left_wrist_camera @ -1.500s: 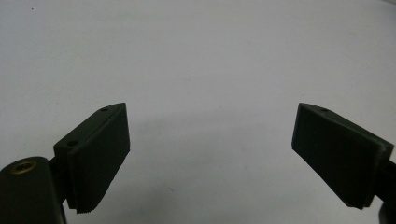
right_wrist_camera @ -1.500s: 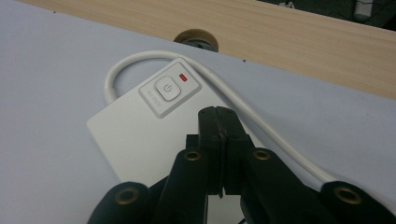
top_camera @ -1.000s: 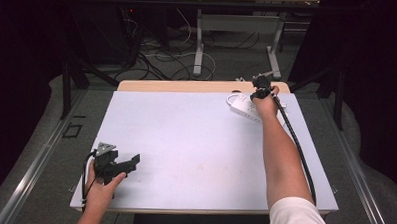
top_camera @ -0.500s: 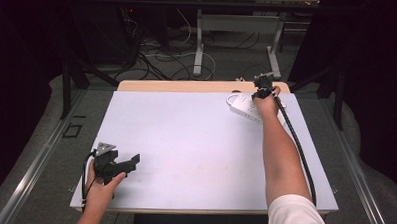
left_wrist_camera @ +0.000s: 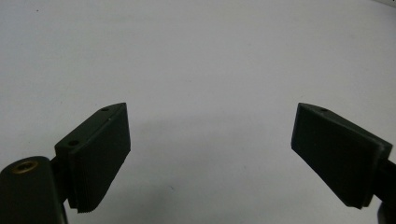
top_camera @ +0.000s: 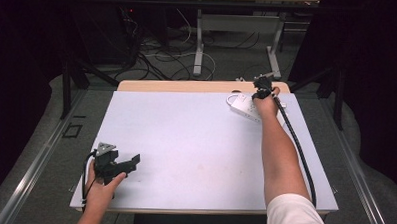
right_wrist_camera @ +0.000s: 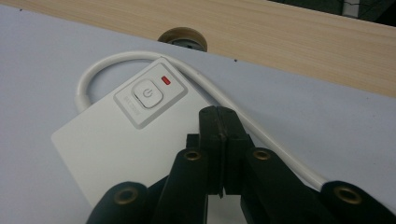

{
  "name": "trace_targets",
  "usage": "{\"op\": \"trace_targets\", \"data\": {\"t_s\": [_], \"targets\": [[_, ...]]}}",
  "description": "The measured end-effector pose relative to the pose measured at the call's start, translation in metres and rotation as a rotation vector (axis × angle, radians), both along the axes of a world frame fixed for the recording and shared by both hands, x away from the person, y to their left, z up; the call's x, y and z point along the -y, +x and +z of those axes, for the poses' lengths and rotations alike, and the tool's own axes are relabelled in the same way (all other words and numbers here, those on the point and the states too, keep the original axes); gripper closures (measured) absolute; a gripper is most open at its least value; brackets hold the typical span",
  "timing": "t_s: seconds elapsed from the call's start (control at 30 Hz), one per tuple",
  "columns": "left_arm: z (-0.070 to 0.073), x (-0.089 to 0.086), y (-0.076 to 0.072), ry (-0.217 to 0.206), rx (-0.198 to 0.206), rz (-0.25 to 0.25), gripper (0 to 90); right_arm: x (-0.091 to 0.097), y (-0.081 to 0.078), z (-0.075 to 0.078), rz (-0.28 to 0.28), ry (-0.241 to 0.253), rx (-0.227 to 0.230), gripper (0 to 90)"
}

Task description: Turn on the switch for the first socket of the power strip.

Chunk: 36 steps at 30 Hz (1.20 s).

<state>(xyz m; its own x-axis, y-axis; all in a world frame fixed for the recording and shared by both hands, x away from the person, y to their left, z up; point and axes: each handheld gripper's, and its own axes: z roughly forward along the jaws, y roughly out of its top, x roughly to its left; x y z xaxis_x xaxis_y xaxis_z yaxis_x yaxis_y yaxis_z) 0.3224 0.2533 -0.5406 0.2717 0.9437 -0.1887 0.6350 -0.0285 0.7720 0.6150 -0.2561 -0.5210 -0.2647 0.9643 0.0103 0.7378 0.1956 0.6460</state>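
One power strip (right_wrist_camera: 112, 140), w/ 1 button (right_wrist_camera: 146, 94), under right hand-held gripper (right_wrist_camera: 219, 116).

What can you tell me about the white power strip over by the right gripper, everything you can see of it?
The power strip is a flat white plastic block lying on the white table top at its far right, near the bare wooden edge. One end carries a square power button in a grey panel, with a small red indicator beside it. A white cable loops out of that end and runs back along its side. The right gripper, jaws closed, sits just over its top face; contact cannot be told.
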Motion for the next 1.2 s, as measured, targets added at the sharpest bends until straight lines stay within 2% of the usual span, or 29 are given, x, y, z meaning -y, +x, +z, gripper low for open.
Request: {"op": "trace_targets", "data": {"t_s": [0.3, 0.47, 0.83, 1.07, 1.2], "targets": [[0.0004, 0.0003, 0.0004, 0.003, -0.003, -0.002, 11.6, -0.0012, -0.0002, -0.0008, -0.009, -0.003, 0.000, 90.0], [0.0004, -0.0002, 0.0002, 0.001, 0.000, 0.002, 11.7, -0.0013, -0.0004, -0.0021, 0.008, -0.018, 0.015, 90.0], [0.0003, -0.0006, 0.0000, 0.001, -0.001, 0.003, 11.7, -0.0032, -0.0009, -0.0034, 0.011, -0.019, 0.012, 90.0], [0.0005, -0.0002, -0.0002, 0.000, 0.001, 0.003, 11.8, -0.0038, -0.0011, -0.0029, 0.011, 0.010, 0.010, 90.0], [0.0010, 0.0005, 0.0003, 0.002, 0.002, -0.004, 11.8, -0.0051, -0.0021, -0.0003, 0.008, -0.001, 0.008, 89.8]]}}
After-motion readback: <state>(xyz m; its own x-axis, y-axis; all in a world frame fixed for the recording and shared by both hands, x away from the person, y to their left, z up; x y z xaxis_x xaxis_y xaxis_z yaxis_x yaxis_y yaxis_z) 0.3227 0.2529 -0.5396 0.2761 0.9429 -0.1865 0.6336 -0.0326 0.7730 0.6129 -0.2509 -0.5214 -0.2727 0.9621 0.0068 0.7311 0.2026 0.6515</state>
